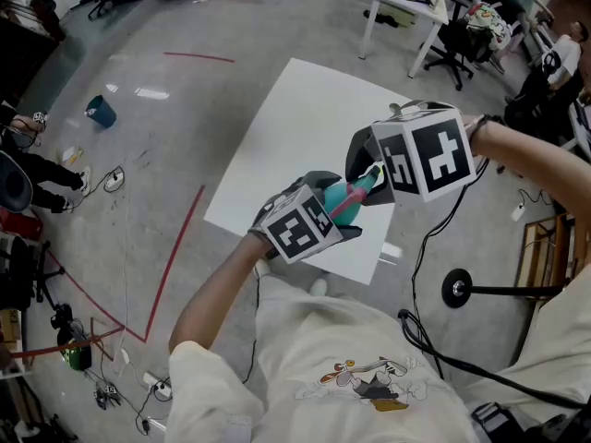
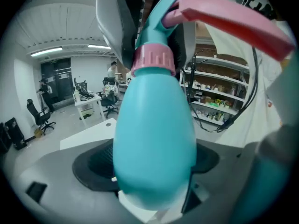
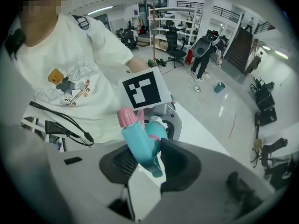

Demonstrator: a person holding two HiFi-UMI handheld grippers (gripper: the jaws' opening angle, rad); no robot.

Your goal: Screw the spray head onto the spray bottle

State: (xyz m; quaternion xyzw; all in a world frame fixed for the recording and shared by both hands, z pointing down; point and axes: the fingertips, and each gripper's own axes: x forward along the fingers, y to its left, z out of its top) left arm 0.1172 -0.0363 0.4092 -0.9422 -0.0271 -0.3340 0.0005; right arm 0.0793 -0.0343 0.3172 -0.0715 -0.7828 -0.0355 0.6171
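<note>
Above the white table (image 1: 295,127) both grippers meet. My left gripper (image 1: 325,212) is shut on the teal spray bottle (image 2: 154,143), whose round body fills the left gripper view between the dark pads. A pink collar (image 2: 154,59) sits at the bottle's neck, with the teal spray head and its pink trigger (image 2: 233,20) above it. My right gripper (image 3: 149,157) is shut on the spray head (image 3: 142,141), its pads on either side of the teal body. In the head view the bottle (image 1: 349,197) lies tilted between the two marker cubes.
Red tape lines and a blue bucket (image 1: 100,111) mark the grey floor at the left. Desks and office chairs (image 1: 452,44) stand at the back right. A black stand base (image 1: 455,287) and cables lie by the table's near right corner.
</note>
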